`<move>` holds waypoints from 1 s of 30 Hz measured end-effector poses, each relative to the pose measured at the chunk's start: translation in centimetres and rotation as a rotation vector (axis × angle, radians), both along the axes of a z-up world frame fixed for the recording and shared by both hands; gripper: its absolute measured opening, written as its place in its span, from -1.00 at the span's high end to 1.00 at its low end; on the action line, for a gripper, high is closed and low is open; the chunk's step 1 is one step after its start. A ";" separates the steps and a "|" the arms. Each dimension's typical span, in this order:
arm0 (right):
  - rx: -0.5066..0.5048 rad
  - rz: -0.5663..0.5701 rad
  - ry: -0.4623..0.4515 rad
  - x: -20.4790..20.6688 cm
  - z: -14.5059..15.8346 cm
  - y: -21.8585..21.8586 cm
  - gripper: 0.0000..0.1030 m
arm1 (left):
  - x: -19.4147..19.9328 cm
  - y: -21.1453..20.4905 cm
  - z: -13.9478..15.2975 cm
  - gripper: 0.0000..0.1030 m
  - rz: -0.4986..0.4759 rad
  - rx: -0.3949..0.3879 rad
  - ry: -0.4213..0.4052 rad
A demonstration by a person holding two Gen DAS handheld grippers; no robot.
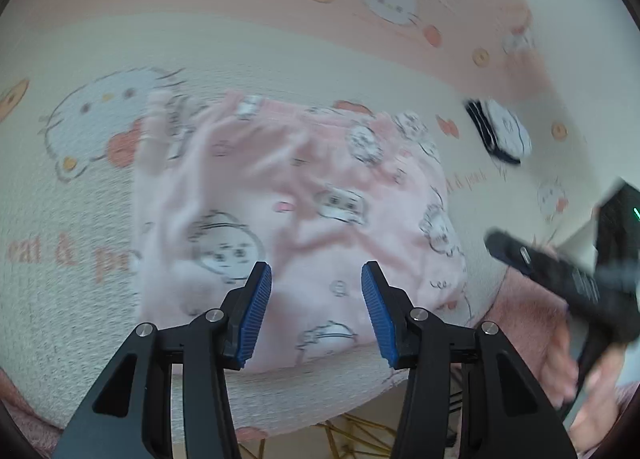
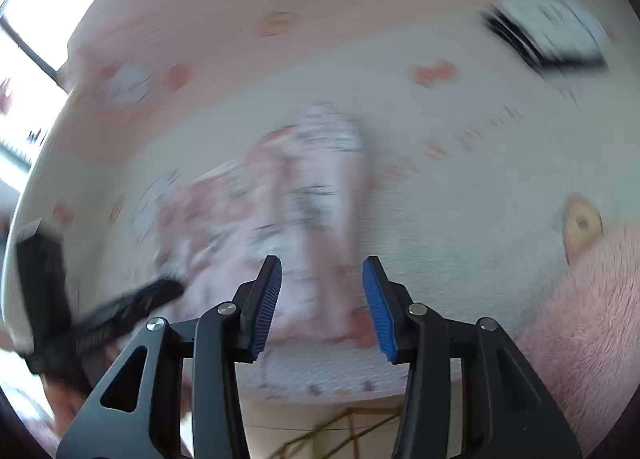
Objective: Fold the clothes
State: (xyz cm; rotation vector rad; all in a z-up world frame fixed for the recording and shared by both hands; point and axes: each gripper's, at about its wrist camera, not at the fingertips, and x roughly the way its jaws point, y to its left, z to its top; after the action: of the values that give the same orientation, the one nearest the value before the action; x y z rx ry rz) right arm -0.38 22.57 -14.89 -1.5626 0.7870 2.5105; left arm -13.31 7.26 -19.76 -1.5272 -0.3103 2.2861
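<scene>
In the left wrist view the left tongs (image 1: pixel 316 311) stand wide apart with nothing between the blue pads, poised over the near edge of a pink printed garment (image 1: pixel 296 215) that lies rumpled on the cartoon-print bed cover (image 1: pixel 72 187); the cloth spreads ahead of and under the fingertips, apart from them as far as I can tell. At the right edge the right tongs (image 1: pixel 496 245) show as a dark blur in a hand (image 1: pixel 576 375), just beside the garment's right side, and a small dark-and-white folded item (image 1: pixel 500 131) lies well apart beyond it. To do the fold well, I judge each pair should come down on an outer edge or corner, pinch only the top layer, and lift both sides evenly so the crease stays straight (the wrinkles want smoothing first). In the right wrist view, badly smeared by motion, the right tongs (image 2: pixel 322 307) are parted about as far and hold nothing; the garment (image 2: pixel 256 215) lies ahead and to the left, its near edge reaching in between the pads, not gripped. The left tongs (image 2: pixel 168 289) sit blurred at the garment's left side, and a fluffy pink sleeve (image 2: pixel 580 319) fills the lower right
</scene>
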 end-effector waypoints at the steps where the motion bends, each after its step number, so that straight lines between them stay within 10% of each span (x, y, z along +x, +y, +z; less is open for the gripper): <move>1: -0.029 -0.055 -0.026 -0.1 -0.8 1.4 0.13 | 0.4 0.6 0.2 0.05 -0.025 -0.023 0.023; 9: 0.089 -0.022 -0.112 -1.6 -2.2 1.9 0.13 | 0.9 8.4 0.9 0.05 -0.218 -0.112 0.058; 24: -0.006 -0.079 -0.187 -0.9 -4.6 4.1 0.16 | 1.0 13.0 0.9 0.05 -0.166 -0.160 0.059; 30: 0.027 -0.046 -0.171 -1.3 -3.9 4.3 0.16 | 2.5 15.9 -1.3 0.04 -0.246 -0.358 0.071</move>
State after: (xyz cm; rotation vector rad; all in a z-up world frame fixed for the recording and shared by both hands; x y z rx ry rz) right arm -1.69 26.83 -18.81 -1.7014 0.7532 2.3086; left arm -10.85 23.19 -21.08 -1.5388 0.3082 2.2734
